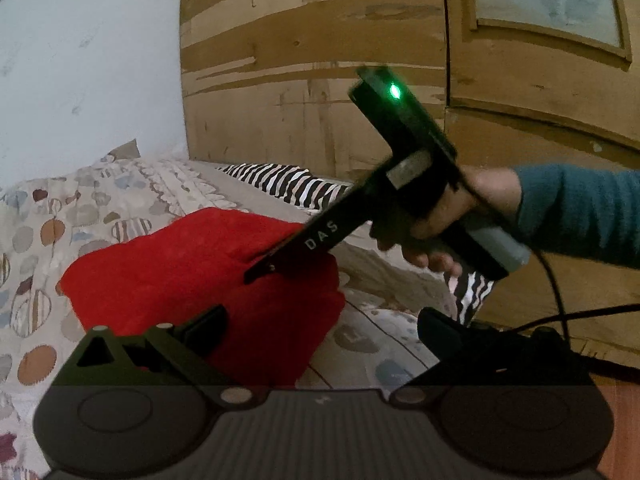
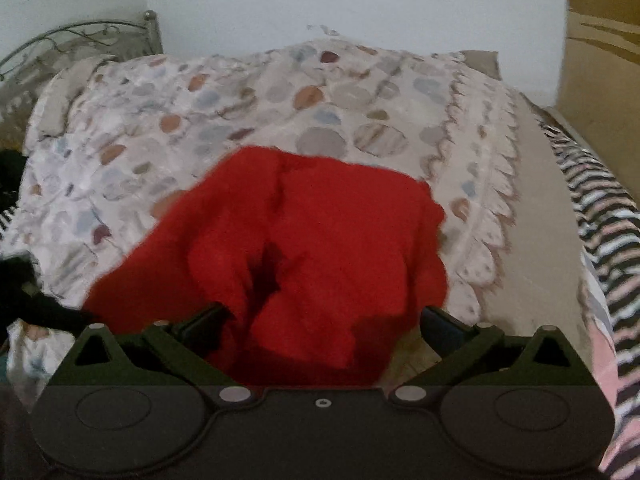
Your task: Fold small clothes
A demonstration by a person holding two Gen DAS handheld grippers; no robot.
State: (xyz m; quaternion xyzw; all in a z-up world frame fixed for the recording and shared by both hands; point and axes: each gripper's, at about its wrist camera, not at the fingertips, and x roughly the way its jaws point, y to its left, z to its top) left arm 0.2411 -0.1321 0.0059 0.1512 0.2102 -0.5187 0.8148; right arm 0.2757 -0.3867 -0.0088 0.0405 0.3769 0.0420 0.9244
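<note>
Right wrist view: right gripper (image 2: 320,320) spread to its widest, black fingers (image 2: 204,322) flanking the near edge of a rumpled red garment (image 2: 320,248), pads pressing nothing. Beyond the fingertips, red cloth heaped in loose folds on a quilt (image 2: 240,120) patterned with muted ovals. Farther off to the right of the fingers, a zebra-striped blanket (image 2: 600,220) along the bed's edge; farthest back, a metal headboard (image 2: 80,36) at upper left and a pale wall (image 2: 360,0).

Left wrist view: left gripper (image 1: 320,332) likewise held wide apart, nothing pinched; left finger (image 1: 204,324) over the garment's (image 1: 180,268) near part, right finger (image 1: 440,332) over bare quilt (image 1: 80,208). Just past the fingertips, same red garment lying on the quilt. Above it and to the right, the other gripper (image 1: 260,270) reaching in at a slant, tip over the red cloth, contact unclear, gripped by a hand (image 1: 460,216) in a teal sleeve (image 1: 580,208), green light (image 1: 395,91) glowing on its body. Farther back, striped blanket (image 1: 288,184), then a wooden wardrobe (image 1: 320,60).
</note>
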